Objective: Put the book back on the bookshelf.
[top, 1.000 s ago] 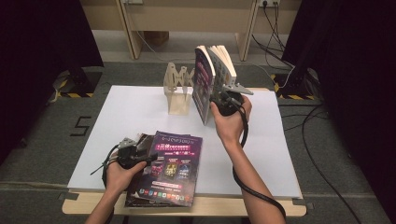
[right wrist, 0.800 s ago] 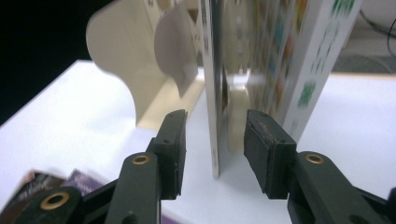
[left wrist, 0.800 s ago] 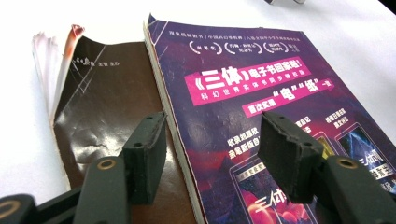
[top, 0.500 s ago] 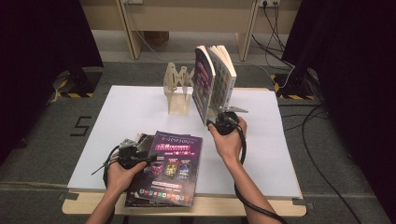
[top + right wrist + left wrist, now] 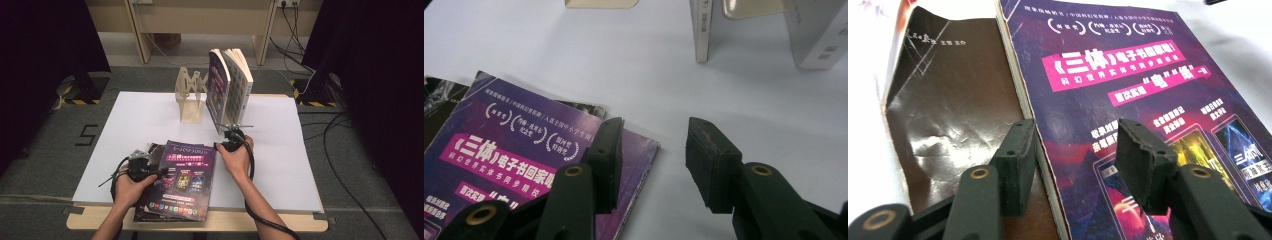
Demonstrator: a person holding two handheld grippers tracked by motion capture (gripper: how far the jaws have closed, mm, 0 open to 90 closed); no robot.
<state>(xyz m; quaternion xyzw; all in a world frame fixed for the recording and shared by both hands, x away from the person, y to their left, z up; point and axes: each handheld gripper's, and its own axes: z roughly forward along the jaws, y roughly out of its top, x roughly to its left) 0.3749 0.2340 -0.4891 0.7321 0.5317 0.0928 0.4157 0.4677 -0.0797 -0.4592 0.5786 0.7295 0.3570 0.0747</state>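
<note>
A purple paperback [image 5: 185, 180] lies on top of a dark brown book [image 5: 958, 100] at the table's front left. My left gripper [image 5: 159, 173] sits at its left edge. In the left gripper view the left gripper [image 5: 1075, 165] has just been closing, and the purple paperback's [image 5: 1148, 75] edge runs between the jaws with neither pad touching it. My right gripper [image 5: 222, 145] hovers low at the book's far right corner. In the right gripper view the right gripper [image 5: 651, 155] is open, one jaw over the purple paperback [image 5: 509, 150], the other over bare table.
Two books [image 5: 230, 87] stand upright at the back, beside a wooden rack [image 5: 190, 97]. In the right gripper view the upright books' [image 5: 701, 30] lower edges are just ahead. The white table top [image 5: 280, 165] lies bare to the right. Cables trail from both grippers.
My right gripper has come down from beside the upright books to the purple paperback's far right corner. The left hand has stayed at the book's left edge.
</note>
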